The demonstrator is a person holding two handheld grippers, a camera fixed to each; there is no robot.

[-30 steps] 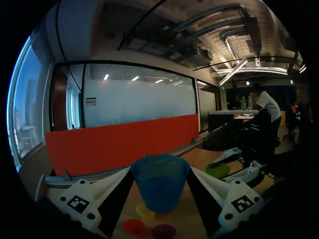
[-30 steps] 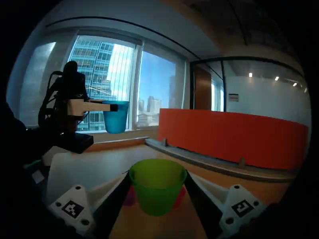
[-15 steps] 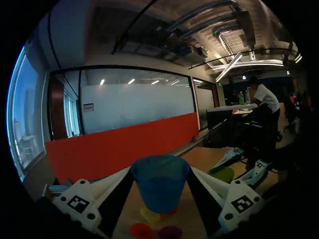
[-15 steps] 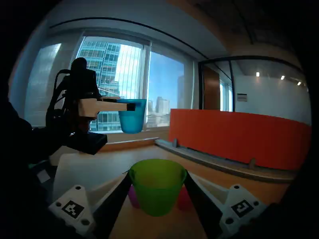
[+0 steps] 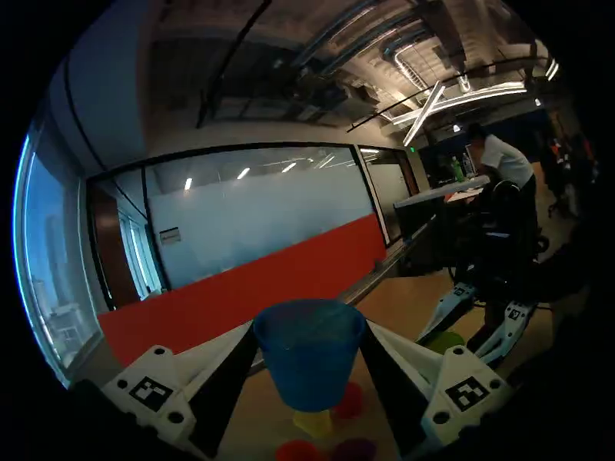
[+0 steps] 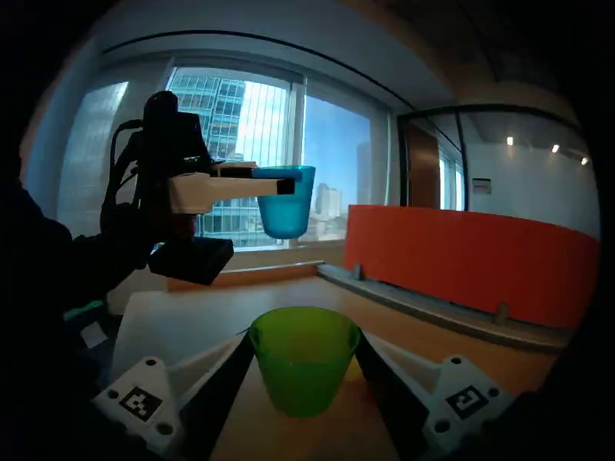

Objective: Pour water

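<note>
Office windows and an orange partition backed a wooden table, with both tools hanging above it. The left gripper had its jaws closed narrowly on a blue cup, carried upright and high over the table (its water level was hard to read through the plastic). The right gripper clamped a green cup the same way, lower and nearer the tabletop, empty as far as could be seen. The two cups were well apart, so by my reading pouring had not yet begun. The risk lay in the tilt. If the blue rim were not first brought over the green mouth, water would land on the wood, and a quick tip could overshoot so small a target. Small coloured cups stood on the table beneath the blue cup and could be splashed, or knocked on a descent. Open air lay between the grippers, and the partition ran along the table's far edge, well clear.
</note>
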